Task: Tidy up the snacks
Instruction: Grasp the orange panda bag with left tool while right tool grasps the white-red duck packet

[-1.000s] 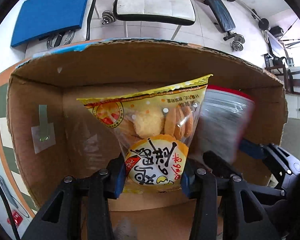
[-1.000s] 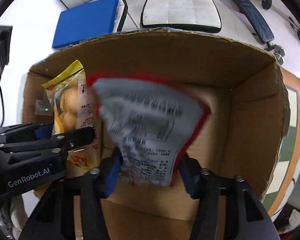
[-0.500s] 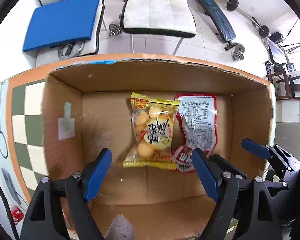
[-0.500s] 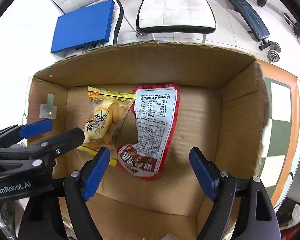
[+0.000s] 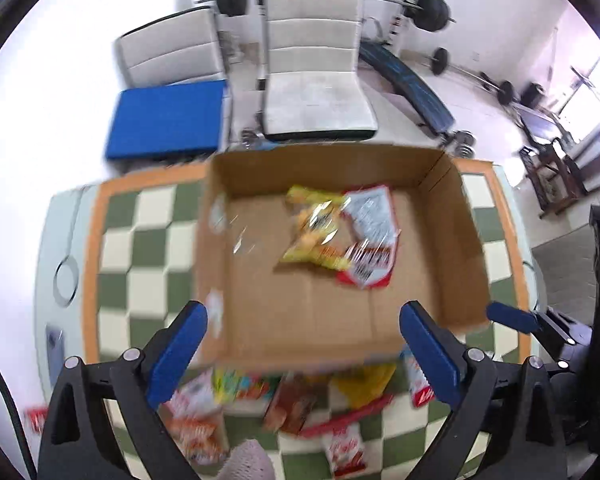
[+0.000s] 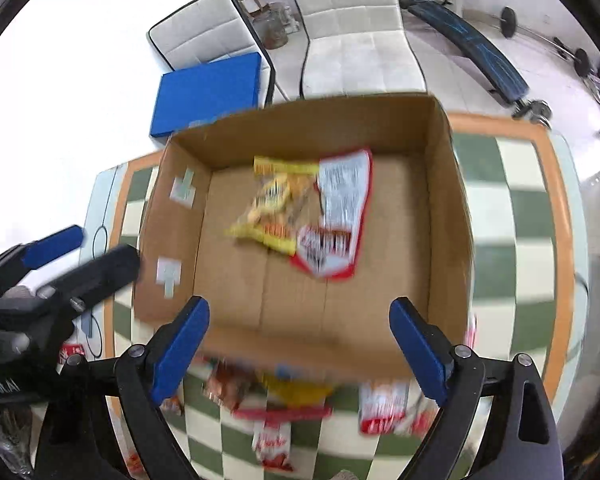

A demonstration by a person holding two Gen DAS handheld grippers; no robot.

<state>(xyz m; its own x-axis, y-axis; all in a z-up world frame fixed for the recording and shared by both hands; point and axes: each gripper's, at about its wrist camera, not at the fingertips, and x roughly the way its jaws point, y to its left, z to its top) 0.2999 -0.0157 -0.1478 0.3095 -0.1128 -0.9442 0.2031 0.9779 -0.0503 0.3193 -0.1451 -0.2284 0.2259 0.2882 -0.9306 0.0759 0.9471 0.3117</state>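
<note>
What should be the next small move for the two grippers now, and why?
Probably lower one open gripper, say the right gripper, onto a loose packet such as the red and white snack packet on the green checkered table. Both the right and the left gripper are empty, the brown cardboard box holds only two packets, and several others lie before it.

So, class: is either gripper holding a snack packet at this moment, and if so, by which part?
Neither. The left gripper and right gripper are both open with nothing between their fingers; the yellow packet and red packet lie in the cardboard box.
</note>
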